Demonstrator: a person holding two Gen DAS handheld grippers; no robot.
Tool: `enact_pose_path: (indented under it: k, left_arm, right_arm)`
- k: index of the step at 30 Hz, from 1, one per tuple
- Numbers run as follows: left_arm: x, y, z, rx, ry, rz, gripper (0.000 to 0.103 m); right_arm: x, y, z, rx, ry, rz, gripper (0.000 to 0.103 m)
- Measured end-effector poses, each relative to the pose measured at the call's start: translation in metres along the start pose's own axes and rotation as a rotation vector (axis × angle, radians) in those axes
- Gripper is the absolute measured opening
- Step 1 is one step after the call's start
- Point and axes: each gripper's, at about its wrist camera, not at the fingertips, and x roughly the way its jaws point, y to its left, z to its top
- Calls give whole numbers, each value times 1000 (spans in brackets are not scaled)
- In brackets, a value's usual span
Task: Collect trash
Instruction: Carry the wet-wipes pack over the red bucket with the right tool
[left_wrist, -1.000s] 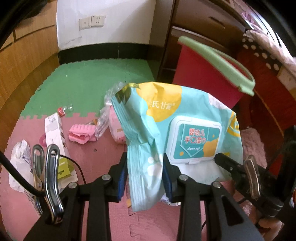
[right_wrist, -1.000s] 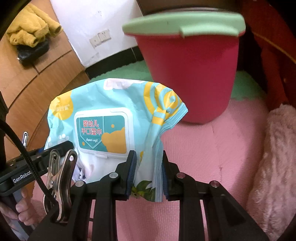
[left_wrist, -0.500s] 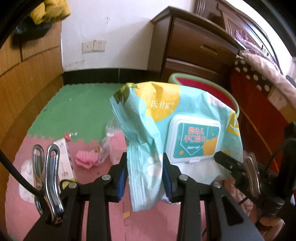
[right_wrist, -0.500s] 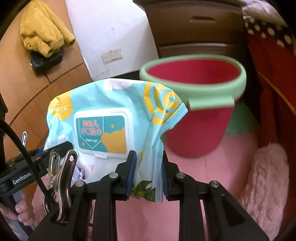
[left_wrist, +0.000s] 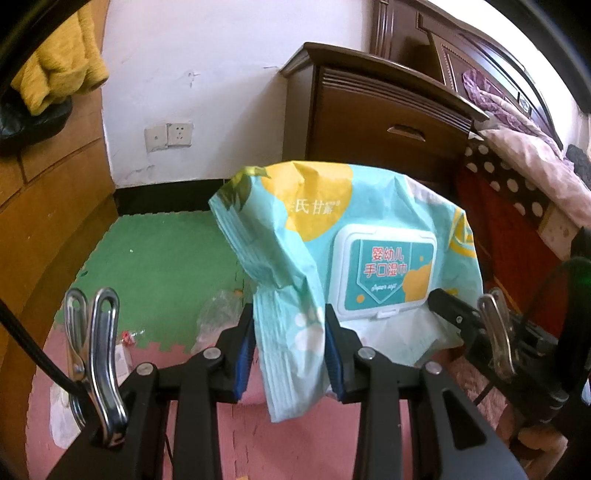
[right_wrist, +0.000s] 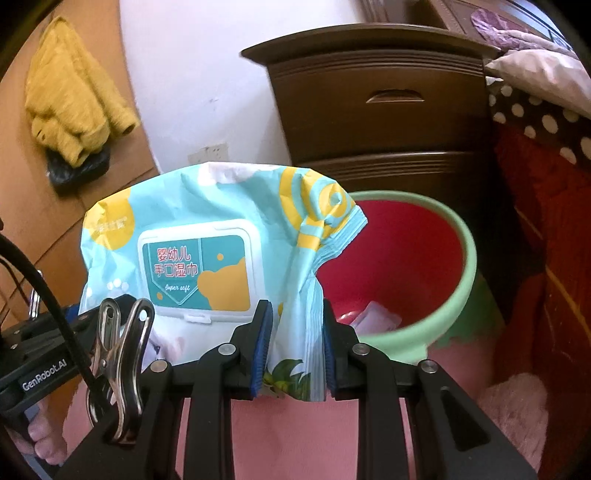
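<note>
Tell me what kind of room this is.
Most likely a bedroom in a home: a dark wooden nightstand stands against the wall, a bed with a polka-dot sheet and blanket lies beside it, and foam play mats cover the floor.

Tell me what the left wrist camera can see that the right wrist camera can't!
Only the left wrist view shows the green foam floor mat and the crumpled clear plastic wrapper lying on it.

Only the right wrist view shows the red plastic bucket with a green rim, with some trash at its bottom.

Both show the blue and yellow wet-wipes pack, pinched at one end by the left gripper and at the other by the right gripper, and the dark wooden drawer cabinet.
</note>
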Motion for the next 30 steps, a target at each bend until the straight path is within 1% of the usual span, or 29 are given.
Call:
enact_pose_path:
  k: [2, 7, 17, 21, 24, 27, 30]
  left_arm:
    - [7, -7, 8, 7, 0, 0, 35]
    - [27, -17, 20, -5, 12, -14, 35]
    - [59, -28, 21, -2, 36, -17, 35]
    - [64, -28, 23, -11, 38, -31, 35]
    - [66, -27, 25, -23, 40, -38, 35]
    - [68, -29, 28, -27, 38, -40, 35]
    - [70, -33, 32, -26, 40, -42, 35]
  right_arm:
    - [9, 1, 10, 5, -14, -15, 26]
    - [28, -13, 27, 3, -34, -66, 26]
    - [52, -37, 25, 30, -41, -107, 26]
    - [55, -42, 26, 41, -48, -121, 26]
    - [52, -46, 25, 56, -70, -106, 26]
    - [50, -50, 22, 79, -73, -89, 26]
    - [45, -51, 25, 75, -93, -102, 31]
